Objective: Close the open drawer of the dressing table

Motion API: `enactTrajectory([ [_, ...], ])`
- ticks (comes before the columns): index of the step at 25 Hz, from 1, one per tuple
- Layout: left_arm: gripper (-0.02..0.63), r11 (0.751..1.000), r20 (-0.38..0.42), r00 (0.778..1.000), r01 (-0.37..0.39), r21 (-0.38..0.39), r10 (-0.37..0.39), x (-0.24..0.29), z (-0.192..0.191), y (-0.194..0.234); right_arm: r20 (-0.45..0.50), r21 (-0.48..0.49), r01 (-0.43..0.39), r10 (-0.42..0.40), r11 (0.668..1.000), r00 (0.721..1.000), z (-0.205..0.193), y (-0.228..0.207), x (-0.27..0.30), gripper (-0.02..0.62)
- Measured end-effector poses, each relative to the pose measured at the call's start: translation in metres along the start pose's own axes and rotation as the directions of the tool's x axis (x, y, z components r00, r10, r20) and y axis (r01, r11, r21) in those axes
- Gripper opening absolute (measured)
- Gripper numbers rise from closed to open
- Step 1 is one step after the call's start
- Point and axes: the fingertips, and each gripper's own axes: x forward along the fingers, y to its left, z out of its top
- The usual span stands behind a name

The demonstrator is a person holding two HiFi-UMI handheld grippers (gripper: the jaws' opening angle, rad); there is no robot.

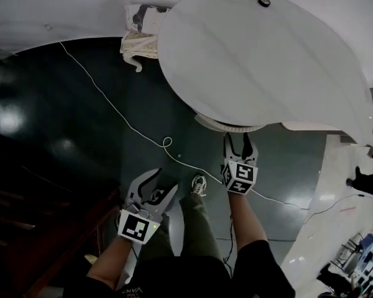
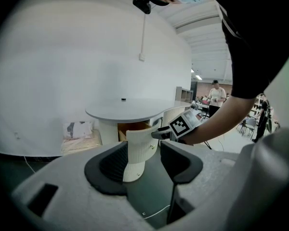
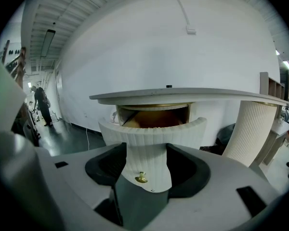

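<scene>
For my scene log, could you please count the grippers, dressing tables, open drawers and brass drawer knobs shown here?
Grippers: 2, the left gripper and the right gripper
Dressing table: 1
Open drawer: 1
Brass knob: 1
Total: 5

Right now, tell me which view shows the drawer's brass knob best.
The right gripper view: the brass knob sits sharp and centred on the open drawer, seen between the open fingers. The left gripper view shows it only as a tiny speck side-on; in the head view the tabletop hides it.
</scene>
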Motion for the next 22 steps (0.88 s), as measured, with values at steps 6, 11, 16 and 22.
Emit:
enactTrajectory([
  [6,0.218,1.0,-0.01,1.0,-0.007,-0.01,0.007,0.004,-0.002,0.002,0.015,-0.007,-0.007,0.007,1.0,1.0,0.012,-0.001,0.013,0.261],
  [11,0.218,1.0,-0.011,1.0,-0.012,-0.006,0.012,0.007,0.0,0.005,0.02,-0.033,-0.009,0.01,0.999,1.0,0.015,-0.005,0.021,0.261],
  [16,0.218,1.0,-0.018,1.0,-0.023,-0.011,0.023,0.009,-0.004,0.01,0.031,-0.063,-0.022,0.023,0.998,0.999,0.022,-0.006,0.034,0.261],
  [22,0.218,0.999,-0.029,0.999,-0.031,-0.023,0.03,0.014,-0.006,0.011,0.05,-0.084,-0.03,0.034,0.996,0.998,0.027,-0.007,0.046,0.261],
])
